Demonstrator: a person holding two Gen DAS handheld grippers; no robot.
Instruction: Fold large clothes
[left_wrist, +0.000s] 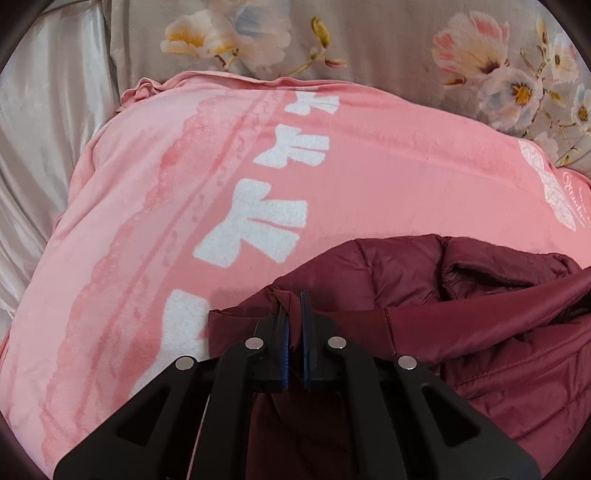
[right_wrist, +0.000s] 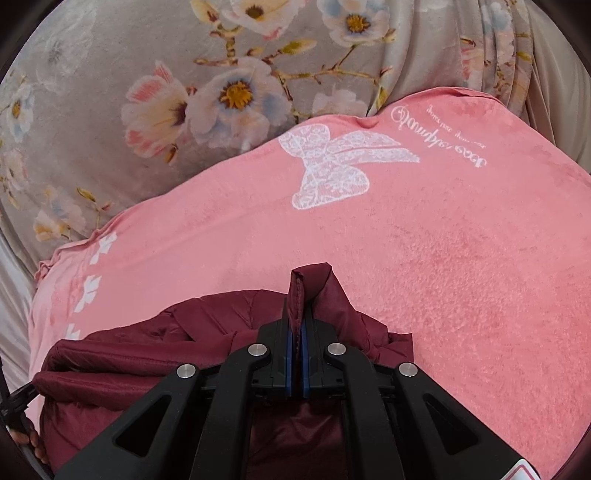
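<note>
While both grippers pinch its fabric, the maroon quilted jacket (left_wrist: 480, 325) lies bunched on a pink fleece blanket (left_wrist: 351, 177). Left wrist view: the left gripper (left_wrist: 294, 310) has its fingers drawn narrow on a thin edge of the jacket, the rest of the garment heaped to its right. Right wrist view: the right gripper (right_wrist: 295, 325) is clamped narrow on a folded ridge of the jacket (right_wrist: 147, 354), which stands upright between the blue pads (right_wrist: 288, 354) and pokes out past the fingertips. The blanket (right_wrist: 443, 258) carries a white lace bow print (right_wrist: 332, 166) and script lettering. Beyond it lies a grey floral bedsheet (right_wrist: 110, 92), and beside that a plain satin cloth (left_wrist: 48, 110).
</note>
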